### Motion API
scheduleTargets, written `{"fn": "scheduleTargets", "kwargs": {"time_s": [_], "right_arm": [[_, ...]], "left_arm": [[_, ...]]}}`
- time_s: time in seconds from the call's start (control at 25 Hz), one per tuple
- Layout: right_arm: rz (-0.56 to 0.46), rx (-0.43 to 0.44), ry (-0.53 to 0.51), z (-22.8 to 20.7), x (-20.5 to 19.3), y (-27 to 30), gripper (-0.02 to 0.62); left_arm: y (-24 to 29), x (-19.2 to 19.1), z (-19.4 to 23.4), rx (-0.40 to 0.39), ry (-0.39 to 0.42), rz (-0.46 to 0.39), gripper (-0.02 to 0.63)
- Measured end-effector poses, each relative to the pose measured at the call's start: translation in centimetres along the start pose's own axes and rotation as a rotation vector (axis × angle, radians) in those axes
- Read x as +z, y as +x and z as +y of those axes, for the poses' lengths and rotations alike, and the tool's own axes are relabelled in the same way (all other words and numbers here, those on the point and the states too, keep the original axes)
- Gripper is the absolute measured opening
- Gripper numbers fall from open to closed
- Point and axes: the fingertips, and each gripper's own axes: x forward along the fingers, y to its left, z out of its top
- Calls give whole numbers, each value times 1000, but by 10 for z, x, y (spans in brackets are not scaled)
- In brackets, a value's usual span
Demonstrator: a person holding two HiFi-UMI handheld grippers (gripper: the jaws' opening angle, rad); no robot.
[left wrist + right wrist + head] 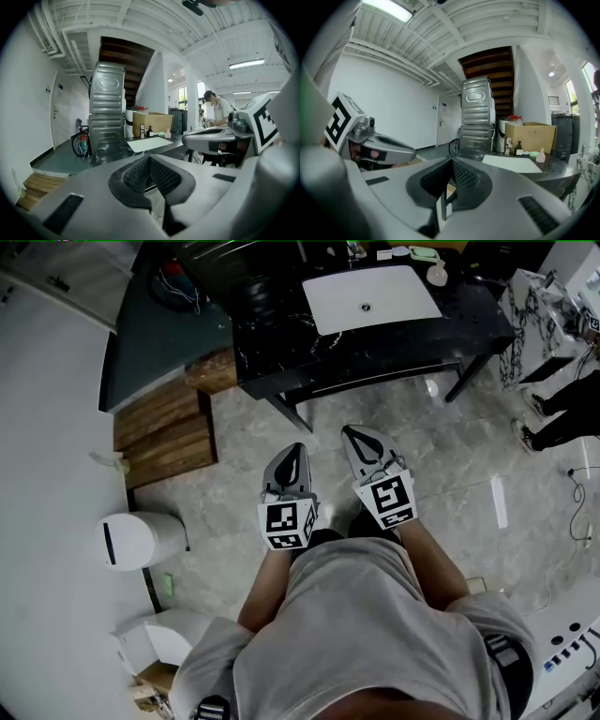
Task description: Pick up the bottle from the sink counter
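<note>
Fingers are tip to tip on both: left gripper (150,157) and right gripper (452,159) are each closed, with nothing between the pads. Head view has them side by side over the floor (450,465), just ahead of the person's torso. They point toward the counter (375,348) but are well short of it. Counter is black and marbled, on legs, with a white sink (370,296) set in the top. Two bottles stand along the far edge behind the sink, both upright and untouched. Pale bottle (541,155) is nearest the right end, and dark bottle (518,149), with a pump top, is left of it. Green dish (533,153) sits between them and a tap (507,143) is just left of the dark one. Cardboard box (532,133) is behind that row. Ribbed metal cabinet (476,117) stands at the counter's left end, under the stairs. Wooden steps (164,427) lie left of the counter, with a white bin (141,540) near them by the wall. Second person (567,409) is right of the counter, only the legs in head view.
</note>
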Motion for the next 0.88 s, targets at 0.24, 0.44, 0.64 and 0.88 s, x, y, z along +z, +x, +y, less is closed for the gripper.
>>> {"fn": "scheduleTargets", "kwargs": {"time_s": [0.24,0.44,0.64,0.88], "right_arm": [[34,-78,99,-55,-30,0,9],[57,-95,110,-76,-39,12,9],[91,-108,102,-103,-48,28,9],[87,-159,96,-163,-32,65,9]], "left_arm": [[32,1,-18,-31,25,49,12],[59,3,-16,-55,29,62,12],[112,-1,-25,-124,4,72,13],[187,30,-27,-215,17,34,12]]}}
